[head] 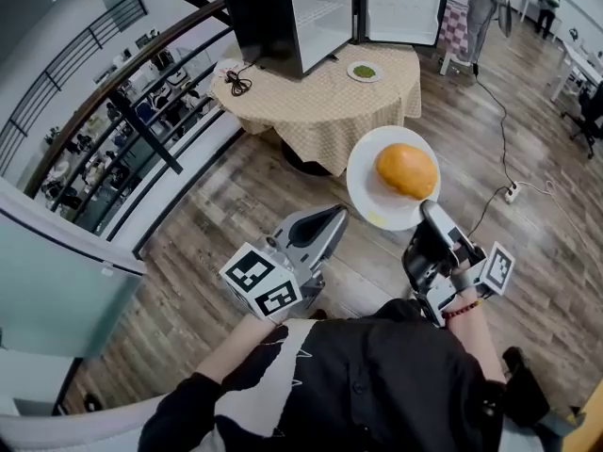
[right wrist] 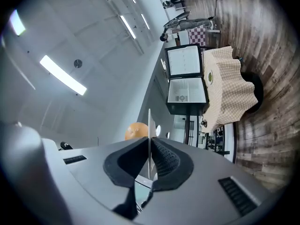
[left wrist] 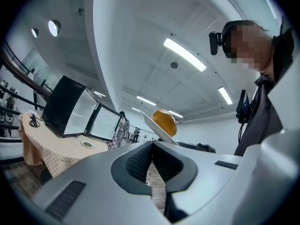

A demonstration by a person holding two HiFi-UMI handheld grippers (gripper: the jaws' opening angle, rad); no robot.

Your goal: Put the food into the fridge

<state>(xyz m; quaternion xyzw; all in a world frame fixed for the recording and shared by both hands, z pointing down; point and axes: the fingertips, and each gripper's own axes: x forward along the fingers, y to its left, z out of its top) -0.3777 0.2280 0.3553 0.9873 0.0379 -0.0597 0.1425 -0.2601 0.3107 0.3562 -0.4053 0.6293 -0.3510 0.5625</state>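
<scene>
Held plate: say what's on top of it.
One round orange food item lies on the plate. The plate surface beneath it is hidden.

A round worktop draped in a beige checked cloth stands on a wood-plank floor, with a coiled black cable lying near the cloth's left edge. A dark metal railing runs along the left, above a lower level. A white power strip lies on the floor at right, and a person stands far behind.
</scene>
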